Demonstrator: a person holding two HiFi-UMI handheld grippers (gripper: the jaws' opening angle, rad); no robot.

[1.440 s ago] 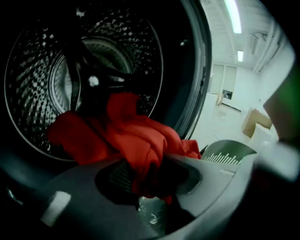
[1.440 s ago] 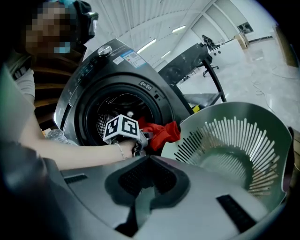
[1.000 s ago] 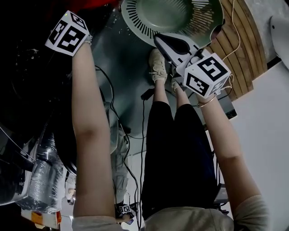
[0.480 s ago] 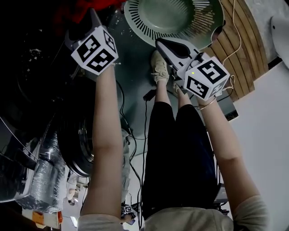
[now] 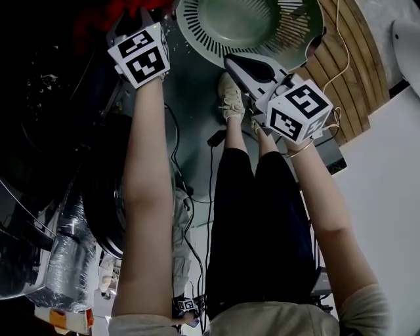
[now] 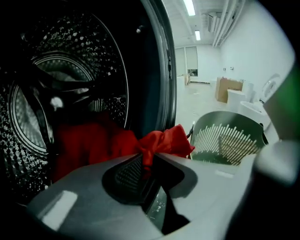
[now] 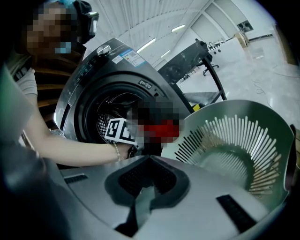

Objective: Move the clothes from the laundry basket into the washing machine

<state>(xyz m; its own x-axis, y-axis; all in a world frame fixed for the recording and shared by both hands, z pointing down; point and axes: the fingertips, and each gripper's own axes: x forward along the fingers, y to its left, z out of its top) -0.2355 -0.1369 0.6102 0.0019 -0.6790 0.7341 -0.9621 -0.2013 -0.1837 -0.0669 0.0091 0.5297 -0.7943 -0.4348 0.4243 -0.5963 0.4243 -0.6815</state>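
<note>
My left gripper (image 6: 147,161) reaches into the washing machine's door opening (image 6: 154,70). Its jaws have just been closing, and a fold of the red garment (image 6: 164,142) is pinched between the pads. The rest of the red garment lies in the perforated drum (image 6: 70,79). In the head view the left gripper (image 5: 130,18) is at the top left beside the red cloth (image 5: 98,20). My right gripper (image 5: 231,60) hangs shut and empty at the rim of the green laundry basket (image 5: 197,33). No clothes show inside the basket (image 7: 243,140).
The grey front-loading washing machine (image 7: 103,70) stands left of the basket. Cables (image 5: 210,190) trail over the floor by the person's legs and shoes (image 5: 228,95). A foil hose (image 5: 62,256) lies at lower left. Wooden slats (image 5: 348,59) sit at upper right.
My left hand has moved right and further toward the drum's mouth, up against the red cloth. The right gripper and the basket have stayed where they were.
</note>
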